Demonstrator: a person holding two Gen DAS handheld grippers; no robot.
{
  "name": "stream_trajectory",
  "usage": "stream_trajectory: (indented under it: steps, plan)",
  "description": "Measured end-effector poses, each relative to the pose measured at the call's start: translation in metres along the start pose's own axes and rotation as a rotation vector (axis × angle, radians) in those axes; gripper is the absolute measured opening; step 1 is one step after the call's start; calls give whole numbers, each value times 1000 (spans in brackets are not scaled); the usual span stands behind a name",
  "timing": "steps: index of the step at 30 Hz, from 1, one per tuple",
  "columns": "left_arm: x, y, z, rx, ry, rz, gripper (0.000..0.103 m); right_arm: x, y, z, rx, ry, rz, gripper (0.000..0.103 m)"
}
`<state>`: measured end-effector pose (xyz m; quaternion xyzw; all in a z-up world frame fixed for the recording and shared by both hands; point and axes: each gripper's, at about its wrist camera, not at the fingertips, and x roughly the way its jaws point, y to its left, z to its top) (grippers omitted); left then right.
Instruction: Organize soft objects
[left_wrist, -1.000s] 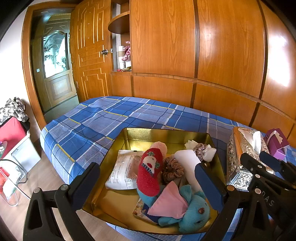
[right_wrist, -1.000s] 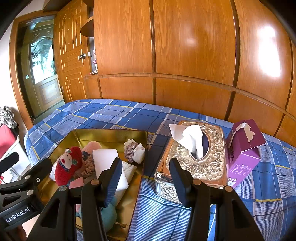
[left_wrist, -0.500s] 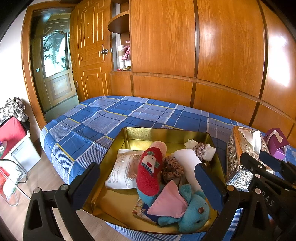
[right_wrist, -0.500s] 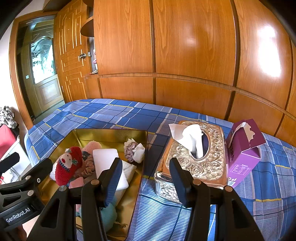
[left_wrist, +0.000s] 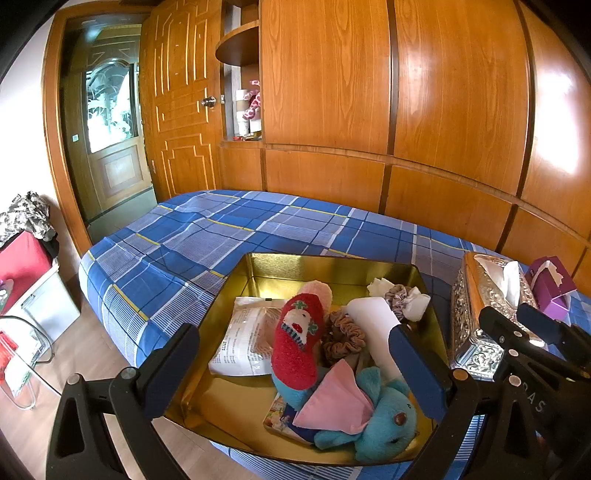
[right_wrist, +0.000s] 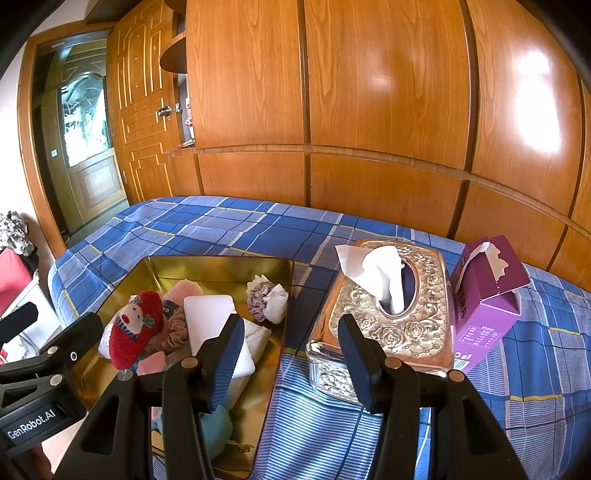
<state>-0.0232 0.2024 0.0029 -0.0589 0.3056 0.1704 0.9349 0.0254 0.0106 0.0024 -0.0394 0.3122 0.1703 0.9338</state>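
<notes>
nothing has shifted since the earlier frames: both tongs, left (left_wrist: 291, 363) and right (right_wrist: 291, 360), hover open and empty over the gold tray (left_wrist: 332, 260) on the bed, soft objects (left_wrist: 297, 341) heaped inside it, sorting stage unclear.

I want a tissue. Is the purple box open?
Open. The purple box has its top flap torn up, and white tissue pokes out.

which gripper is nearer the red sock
Left. The left gripper hangs just in front of the red sock; the right gripper sits off to its right, toward the tissue box.
</notes>
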Motion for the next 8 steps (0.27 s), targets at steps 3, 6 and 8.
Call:
stream_trajectory:
  steps: [3, 6, 8]
  plan:
    - [-1, 0, 0, -3, -10, 10, 103, 0, 0, 0, 0, 0, 0, 53]
    - [-4, 0, 1, 2, -29, 20, 103, 0, 0, 0, 1, -2, 2, 53]
    - [-4, 1, 1, -3, -26, 16, 103, -1, -1, 1, 2, -8, 3, 53]
